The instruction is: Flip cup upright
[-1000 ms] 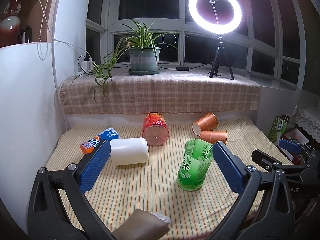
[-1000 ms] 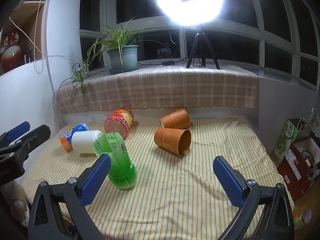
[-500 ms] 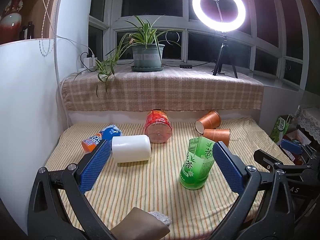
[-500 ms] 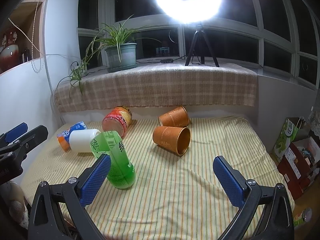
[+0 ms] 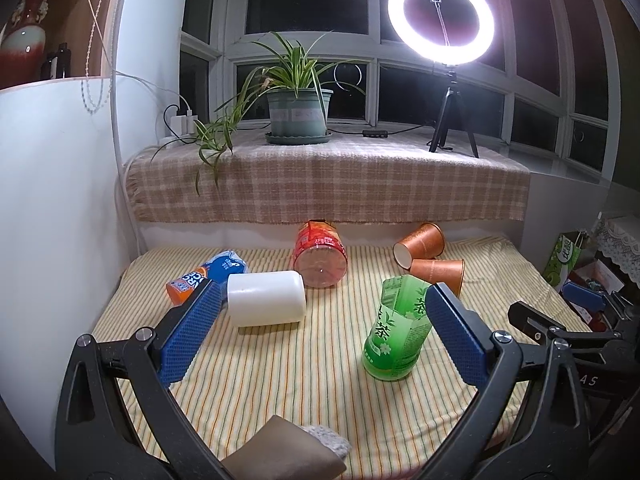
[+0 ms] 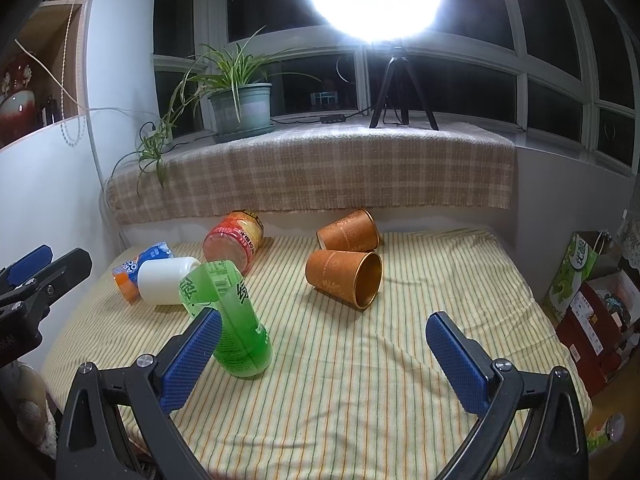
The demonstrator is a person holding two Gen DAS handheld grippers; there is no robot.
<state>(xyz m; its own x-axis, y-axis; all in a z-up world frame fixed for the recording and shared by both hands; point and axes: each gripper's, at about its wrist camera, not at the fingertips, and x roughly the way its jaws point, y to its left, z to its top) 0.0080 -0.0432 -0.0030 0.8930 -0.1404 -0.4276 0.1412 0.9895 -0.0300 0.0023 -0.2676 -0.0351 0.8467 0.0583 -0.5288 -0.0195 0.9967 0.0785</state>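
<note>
Both pairs of jaws stand wide apart and hold nothing. The left gripper point(image 5: 320, 332) hovers low over the striped bed point(image 5: 280, 380), with the white cup point(image 5: 266, 298) near its left jaw and the green cup point(image 5: 396, 332) just beside its right jaw. The green cup stands on its base, a little tilted, so I judge this one is done. The right gripper point(image 6: 324, 356) points toward the two brown cups point(image 6: 346, 278), which lie on their sides, touching each other. The white cup and the red cup point(image 5: 320, 258) also lie down. Most of the work remains, I think.
</note>
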